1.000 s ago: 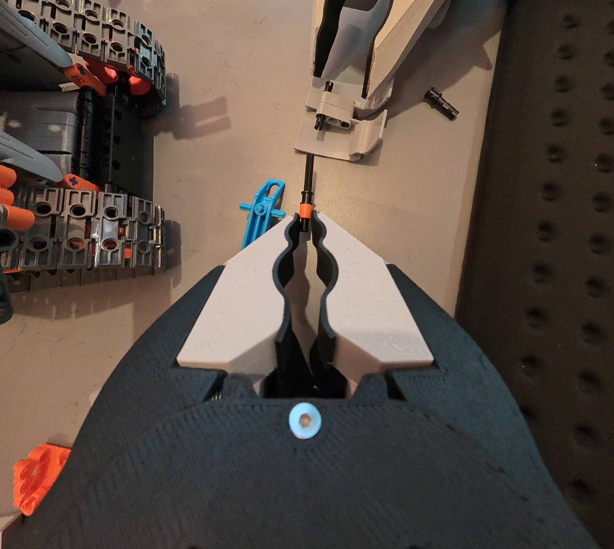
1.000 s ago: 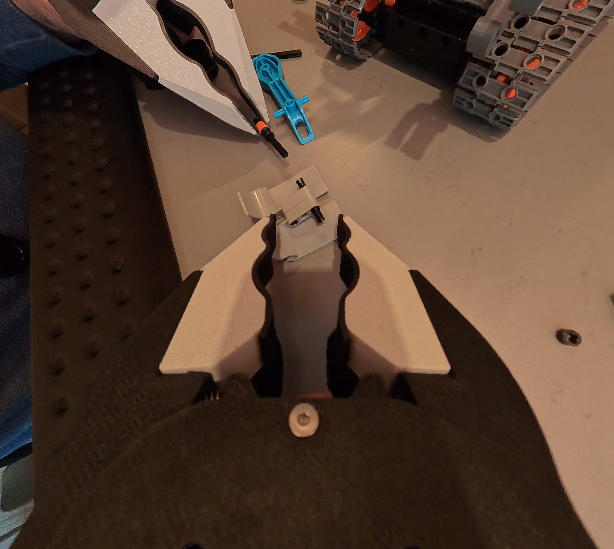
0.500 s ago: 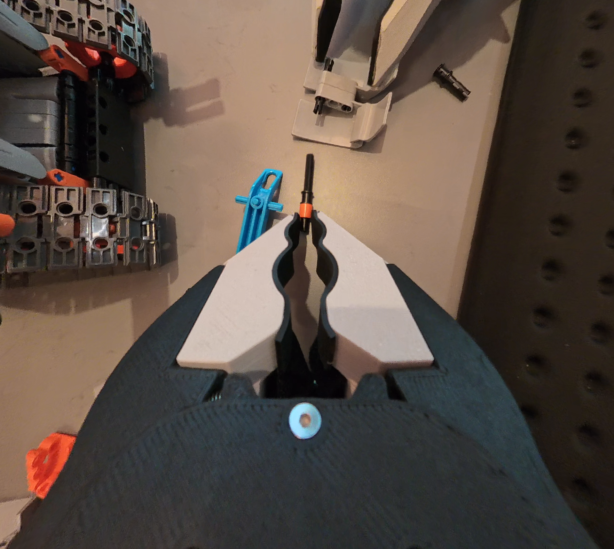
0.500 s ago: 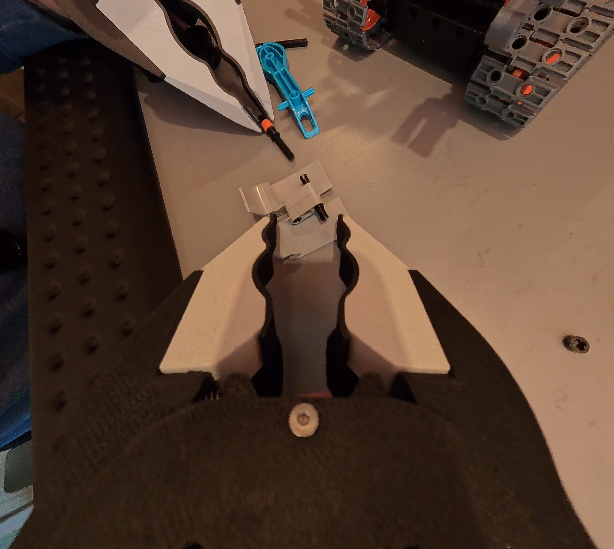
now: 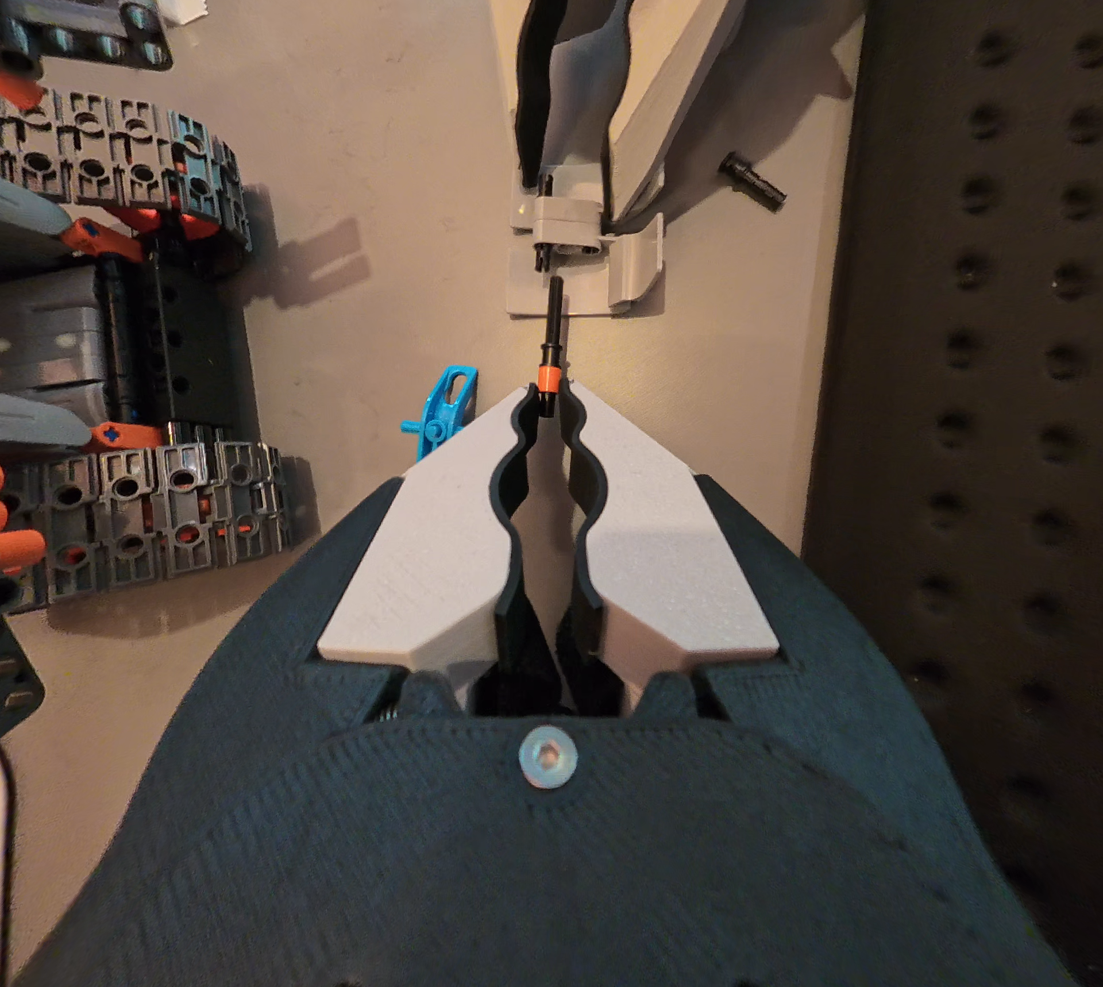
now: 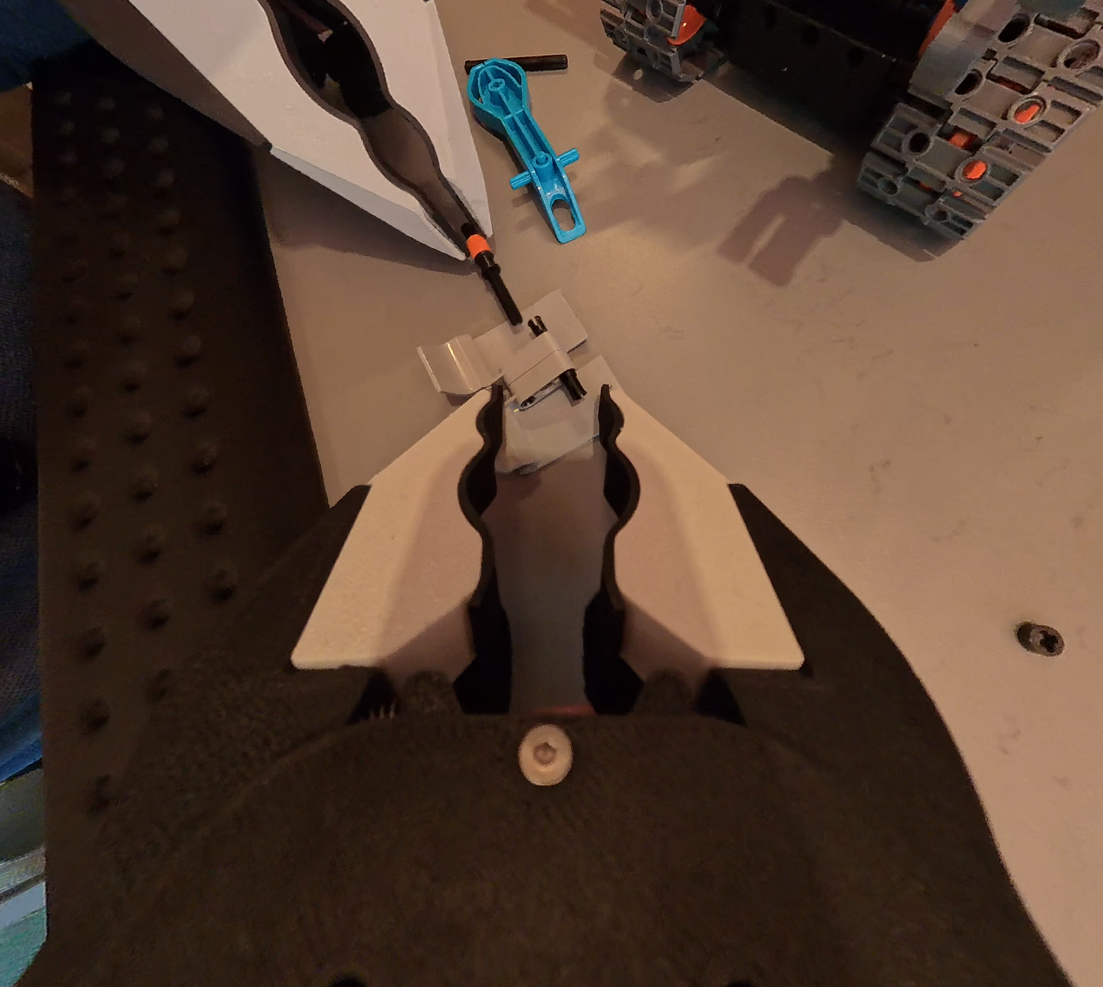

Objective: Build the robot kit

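My left gripper (image 5: 546,398) is shut on a thin black axle (image 5: 552,311) with an orange bush (image 5: 546,379), held just above the table. The axle tip lies over the edge of a light grey panel piece (image 5: 635,266), just short of the black pin of the grey connector (image 5: 564,224) on it. My right gripper (image 6: 546,397) is shut on that grey panel piece (image 6: 456,364), which lies low on the table. In the right wrist view the left gripper (image 6: 471,237) comes in from the upper left with the axle (image 6: 501,290) pointing at the connector (image 6: 537,361).
A grey, black and orange tracked vehicle model (image 5: 149,505) (image 6: 835,33) stands to one side. A blue lever part (image 6: 525,134) and a black axle (image 6: 516,62) lie near the left gripper. A loose black pin (image 5: 752,182) lies beside a black studded mat (image 5: 985,361). Spacing between my two grippers at the tips: around 7 cm. The loose black pin (image 5: 752,182) sits 5 cm or so from the ends of my right fingers.
My left gripper drew back from the grey panel piece, then moved forward again, so the axle tip now lies over the panel's edge. The right gripper has kept its hold.
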### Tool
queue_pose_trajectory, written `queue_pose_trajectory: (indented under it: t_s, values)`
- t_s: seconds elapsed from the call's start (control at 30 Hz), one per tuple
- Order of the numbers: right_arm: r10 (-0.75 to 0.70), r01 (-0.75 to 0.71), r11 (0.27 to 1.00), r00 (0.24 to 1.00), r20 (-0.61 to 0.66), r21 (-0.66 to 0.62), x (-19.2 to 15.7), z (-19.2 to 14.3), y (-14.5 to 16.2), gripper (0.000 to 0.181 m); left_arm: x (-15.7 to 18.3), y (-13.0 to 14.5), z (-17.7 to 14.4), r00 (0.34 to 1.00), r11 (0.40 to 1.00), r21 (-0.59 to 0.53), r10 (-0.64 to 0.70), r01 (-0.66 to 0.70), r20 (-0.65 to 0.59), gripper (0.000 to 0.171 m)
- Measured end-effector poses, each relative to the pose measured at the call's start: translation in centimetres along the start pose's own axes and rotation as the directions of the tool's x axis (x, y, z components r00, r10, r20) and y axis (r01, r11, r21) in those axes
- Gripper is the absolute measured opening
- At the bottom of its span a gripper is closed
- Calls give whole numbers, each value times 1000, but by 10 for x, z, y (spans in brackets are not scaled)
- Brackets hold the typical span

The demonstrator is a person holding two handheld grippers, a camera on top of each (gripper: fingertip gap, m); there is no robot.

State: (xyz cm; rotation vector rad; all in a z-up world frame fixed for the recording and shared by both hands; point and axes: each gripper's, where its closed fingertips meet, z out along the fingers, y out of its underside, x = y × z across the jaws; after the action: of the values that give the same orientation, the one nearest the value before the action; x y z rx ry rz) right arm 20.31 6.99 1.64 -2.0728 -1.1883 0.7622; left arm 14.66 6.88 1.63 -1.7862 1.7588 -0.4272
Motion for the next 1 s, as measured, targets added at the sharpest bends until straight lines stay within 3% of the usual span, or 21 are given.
queue_pose_trajectory:
  t_s: [0.23, 1.0]
  values:
    - [6, -6, 1000, 1000, 5, -7, 0, 1, 1, 28, 7, -5, 3, 999, 999, -4, 37, -37, -5, 4]
    - [-7, 7, 1000, 1000, 7, -10, -2, 3, 0, 24, 7, -21, 17, 1000, 1000, 0, -18, 18, 19, 4]
